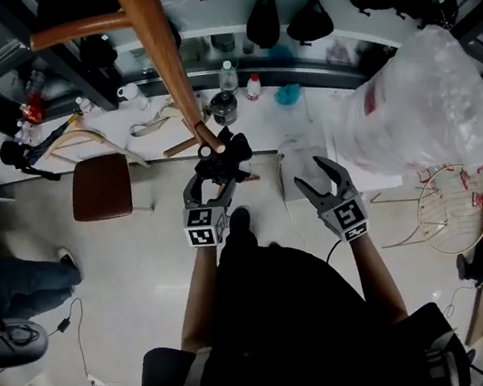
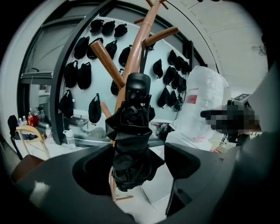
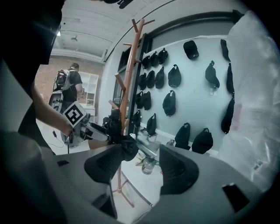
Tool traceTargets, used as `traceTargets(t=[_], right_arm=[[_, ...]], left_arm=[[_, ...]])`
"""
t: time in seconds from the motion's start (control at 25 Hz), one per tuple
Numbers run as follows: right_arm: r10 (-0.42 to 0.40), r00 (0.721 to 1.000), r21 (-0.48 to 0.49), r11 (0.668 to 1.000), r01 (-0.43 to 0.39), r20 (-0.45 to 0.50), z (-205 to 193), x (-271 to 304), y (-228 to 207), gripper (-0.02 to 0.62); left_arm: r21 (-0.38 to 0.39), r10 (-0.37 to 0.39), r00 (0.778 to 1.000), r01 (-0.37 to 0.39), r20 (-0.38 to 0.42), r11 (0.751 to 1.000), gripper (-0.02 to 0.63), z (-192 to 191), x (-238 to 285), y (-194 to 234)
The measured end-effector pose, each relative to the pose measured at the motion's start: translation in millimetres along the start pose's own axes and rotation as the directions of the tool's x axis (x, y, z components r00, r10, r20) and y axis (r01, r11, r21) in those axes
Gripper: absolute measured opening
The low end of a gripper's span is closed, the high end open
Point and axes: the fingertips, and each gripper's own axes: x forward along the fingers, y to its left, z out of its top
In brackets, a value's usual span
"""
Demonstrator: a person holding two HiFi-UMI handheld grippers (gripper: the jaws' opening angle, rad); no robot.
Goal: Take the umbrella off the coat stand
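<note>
The folded black fabric umbrella (image 2: 131, 144) hung upright between the parted jaws of the left gripper (image 1: 214, 181); the right gripper (image 1: 315, 179) gaped empty.

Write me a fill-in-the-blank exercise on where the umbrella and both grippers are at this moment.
1. The umbrella hanging on the coat stand is coloured ____.
2. Between the open jaws of the left gripper sits the ____.
3. The right gripper, jaws open, holds ____.
Missing words: black; umbrella; nothing.
</note>
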Motion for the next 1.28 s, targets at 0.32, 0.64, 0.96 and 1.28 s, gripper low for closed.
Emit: traceTargets(t=[0.32, 0.64, 0.96, 1.28], right_arm=[[0.003, 1.0, 0.0, 1.0, -0.003, -0.016, 4, 10, -4, 0.27], [0.016, 0.999, 0.002, 1.0, -0.016, -0.03, 3, 18, -6, 0.268], [0.041, 0.999, 0.002, 0.999, -0.041, -0.035, 6, 26, -1, 0.265], [0.053, 0.997, 0.009, 0.999, -0.053, -0.052, 4, 26, 2, 0.262]], left_arm=[[-0.025, 0.01, 1.0, -0.01, -0.009, 1.0, 0.39, 2, 20, 9], [-0.044, 0.053, 0.999, -0.052, 0.011, 0.998, 0.391, 12, 36, 18], [-0.029, 0.083, 0.997, -0.083, -0.011, 0.996, 0.361, 6, 45, 23], [-0.008, 0.101, 0.995, -0.101, -0.005, 0.995, 0.273, 14, 42, 17]])
